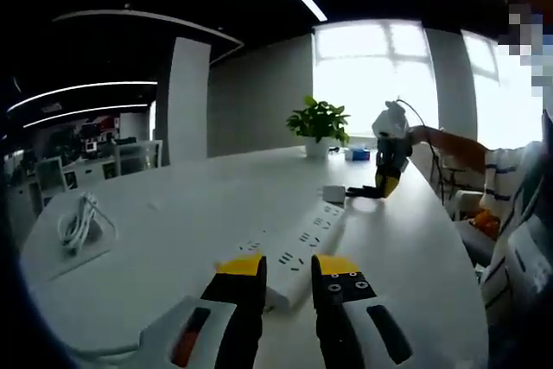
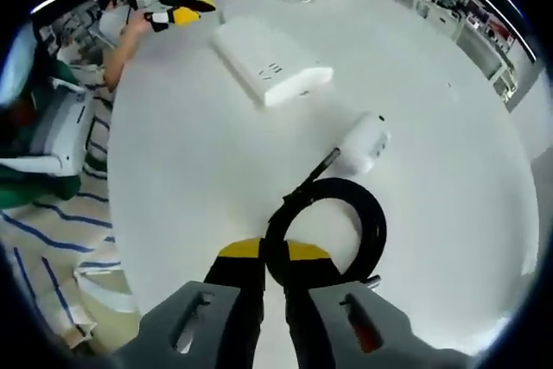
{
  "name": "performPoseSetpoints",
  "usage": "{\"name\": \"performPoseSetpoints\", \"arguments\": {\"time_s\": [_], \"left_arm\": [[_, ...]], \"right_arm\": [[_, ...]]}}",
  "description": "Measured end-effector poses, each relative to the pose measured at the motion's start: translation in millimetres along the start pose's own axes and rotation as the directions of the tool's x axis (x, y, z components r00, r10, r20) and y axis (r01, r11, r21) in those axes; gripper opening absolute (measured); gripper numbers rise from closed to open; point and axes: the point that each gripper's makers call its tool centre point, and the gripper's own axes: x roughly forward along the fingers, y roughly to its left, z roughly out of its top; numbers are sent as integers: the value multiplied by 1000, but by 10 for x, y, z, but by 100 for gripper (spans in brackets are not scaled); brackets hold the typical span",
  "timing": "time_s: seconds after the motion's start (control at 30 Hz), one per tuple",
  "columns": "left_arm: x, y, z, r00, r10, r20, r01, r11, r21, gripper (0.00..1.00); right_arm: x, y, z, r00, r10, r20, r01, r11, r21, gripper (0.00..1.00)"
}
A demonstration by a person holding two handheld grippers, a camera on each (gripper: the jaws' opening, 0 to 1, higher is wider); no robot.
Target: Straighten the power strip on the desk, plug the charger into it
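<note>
Right hand-held gripper [image 2: 273, 267]: your jaws pinch the charger's black cable [image 2: 333, 213].
Left hand-held gripper [image 1: 288, 267]: apparently parted, empty, over the power strip [image 1: 298, 252].
Surface [image 1: 173, 213]: white.

Window [image 1: 380, 66] glare, dim fisheye edges

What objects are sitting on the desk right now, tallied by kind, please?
Power strip: 1
Charger with black cable: 1
Potted plant: 1
Coiled white cable: 1
Small blue box: 1
Total: 5
</note>
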Motion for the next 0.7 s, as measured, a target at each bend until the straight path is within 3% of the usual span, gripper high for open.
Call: {"name": "performPoseSetpoints", "arguments": {"time_s": [0.3,0.7], "left_arm": [[-1,-2,0,1000,-4,2,4,1000,-11,21],[-1,13,-8,1000,2,-2,-2,1000,-12,21]], "right_arm": [[-70,75,154,991,16,131,-24,998,61,7],[-190,-43,352,954,-13,299,-30,990,138,6]]}}
